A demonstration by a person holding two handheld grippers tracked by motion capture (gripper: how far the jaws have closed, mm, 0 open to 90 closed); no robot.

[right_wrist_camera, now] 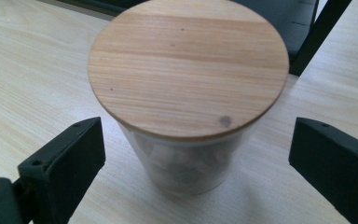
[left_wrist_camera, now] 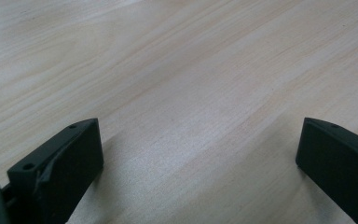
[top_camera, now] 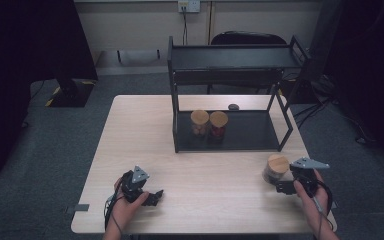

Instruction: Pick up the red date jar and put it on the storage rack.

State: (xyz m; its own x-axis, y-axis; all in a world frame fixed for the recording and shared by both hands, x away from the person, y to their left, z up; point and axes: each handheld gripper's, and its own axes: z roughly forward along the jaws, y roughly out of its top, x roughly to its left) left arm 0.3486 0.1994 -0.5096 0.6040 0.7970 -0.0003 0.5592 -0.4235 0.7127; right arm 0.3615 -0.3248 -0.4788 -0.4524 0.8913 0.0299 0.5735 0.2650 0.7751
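Jar (right_wrist_camera: 186,93) between wide-spread fingers of lowered right gripper (top_camera: 286,187), untouched; left gripper (top_camera: 152,198) likewise wide on table (top_camera: 220,200).

the table (top_camera: 205,150) is pale beige wood with fine, long grain lines, some faintly pinkish. the jar (right_wrist_camera: 186,154) near the right gripper (right_wrist_camera: 196,154) has clear glass walls showing whitish and brown pieces inside, and a light tan wooden lid (right_wrist_camera: 186,65) striped with darker grain bands and a small grey spot near its rim. both the right gripper and the left gripper (left_wrist_camera: 200,154) have matte black jaws; each carries a grey three-cornered plate in the high view. the shelf rack (top_camera: 230,60) is black. on its lower shelf, one jar (top_camera: 199,123) holds brownish contents, the other jar (top_camera: 218,125) red, both with tan lids. the floor (top_camera: 65,150) is dark grey carpet.
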